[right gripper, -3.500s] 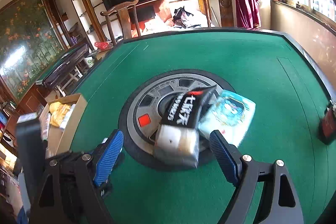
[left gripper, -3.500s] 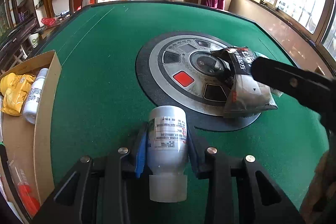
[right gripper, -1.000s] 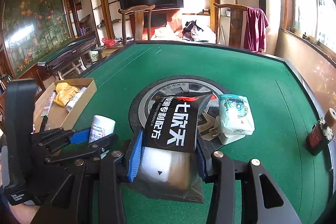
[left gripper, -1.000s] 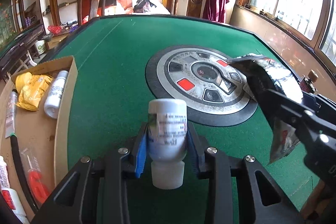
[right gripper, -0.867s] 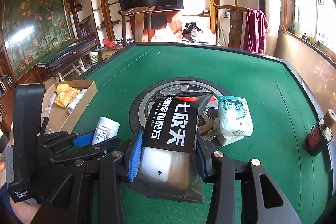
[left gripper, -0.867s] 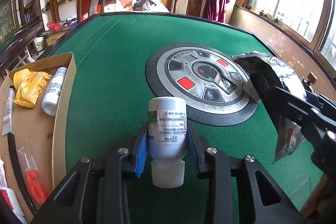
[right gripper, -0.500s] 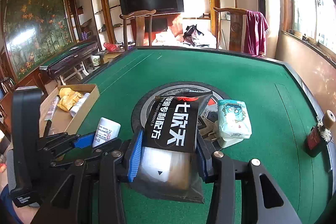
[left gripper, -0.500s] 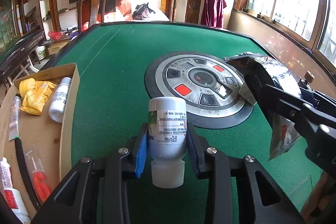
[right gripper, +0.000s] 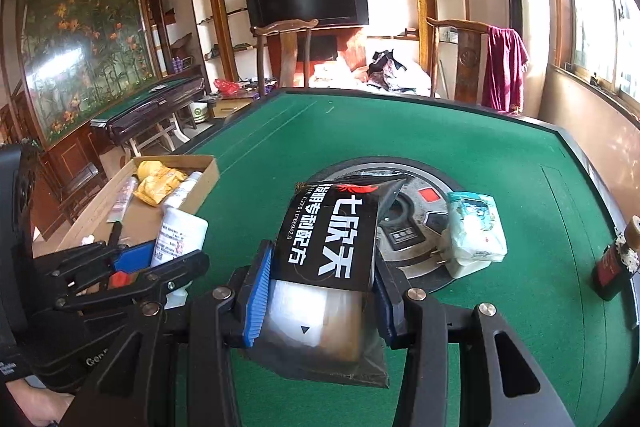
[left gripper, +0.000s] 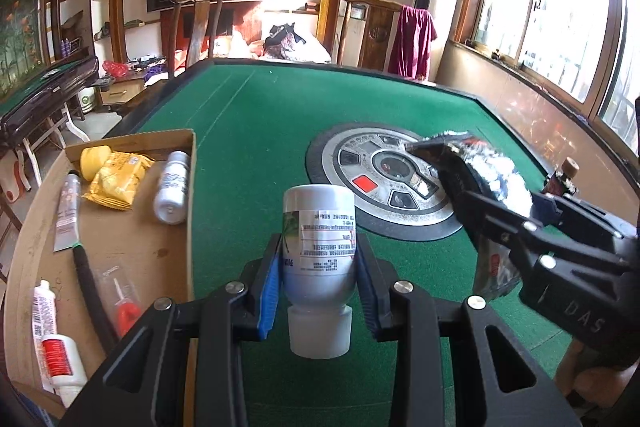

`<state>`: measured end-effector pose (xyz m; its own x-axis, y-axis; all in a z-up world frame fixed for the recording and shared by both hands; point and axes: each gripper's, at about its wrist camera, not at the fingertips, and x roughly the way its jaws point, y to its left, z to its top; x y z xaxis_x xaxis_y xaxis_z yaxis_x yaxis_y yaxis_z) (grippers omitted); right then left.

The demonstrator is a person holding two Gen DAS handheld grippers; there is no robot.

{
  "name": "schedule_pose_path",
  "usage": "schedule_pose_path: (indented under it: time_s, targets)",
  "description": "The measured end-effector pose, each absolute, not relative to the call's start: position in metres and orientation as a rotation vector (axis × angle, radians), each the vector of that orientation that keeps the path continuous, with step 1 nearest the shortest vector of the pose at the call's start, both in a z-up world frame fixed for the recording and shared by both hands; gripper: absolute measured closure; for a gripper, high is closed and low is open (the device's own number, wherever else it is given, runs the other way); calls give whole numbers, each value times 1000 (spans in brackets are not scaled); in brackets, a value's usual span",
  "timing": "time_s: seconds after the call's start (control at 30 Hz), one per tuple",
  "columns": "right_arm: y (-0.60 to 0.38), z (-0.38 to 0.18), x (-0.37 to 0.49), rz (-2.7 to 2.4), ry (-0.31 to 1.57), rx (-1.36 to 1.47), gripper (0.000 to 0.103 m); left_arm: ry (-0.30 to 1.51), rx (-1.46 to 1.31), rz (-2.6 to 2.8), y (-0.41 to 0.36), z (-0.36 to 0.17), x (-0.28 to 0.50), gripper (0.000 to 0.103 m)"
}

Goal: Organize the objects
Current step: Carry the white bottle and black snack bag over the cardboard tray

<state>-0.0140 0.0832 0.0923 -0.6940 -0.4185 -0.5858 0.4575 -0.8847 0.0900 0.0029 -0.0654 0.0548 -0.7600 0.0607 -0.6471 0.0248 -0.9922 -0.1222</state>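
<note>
Above the green table [left gripper: 260, 131] we clamp a white bottle [left gripper: 318, 251] in our left gripper [left gripper: 319, 289], cap toward us, label unreadable; our right gripper [right gripper: 322, 297] pinches a black pouch [right gripper: 332, 239] printed "七欣天", lengthwise away.

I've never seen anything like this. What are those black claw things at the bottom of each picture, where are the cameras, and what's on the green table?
There is no robot here: a person holds a hand tool in each hand, each with two fingers and a camera looking along them. The left gripper is closed on a white bottle; the right gripper is closed on a black snack bag. Each picture also shows the other tool at its side. On the green table sit a round control panel, a tissue pack and a small dark bottle. At the left edge, a cardboard box already holds tubes, a yellow packet and another bottle.
</note>
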Motion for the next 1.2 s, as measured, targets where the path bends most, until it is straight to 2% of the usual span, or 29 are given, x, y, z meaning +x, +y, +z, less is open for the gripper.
schedule_pose_path:
  time_s: [0.2, 0.63, 0.93, 1.2]
  targets:
    - [64, 93, 2, -2486, 65, 837, 55, -248, -1023, 2949, -89, 70, 23, 70]
    - [-17, 101, 18, -2350, 142, 826, 55, -460, -957, 3049, -179, 83, 60, 70]
    - [-78, 93, 10, -2236, 211, 867, 54, -670, -1034, 3088, -252, 60, 67, 70]
    - [-124, 67, -16, -2147, 249, 976, 54, -751, -1142, 3041, -270, 37, 47, 70]
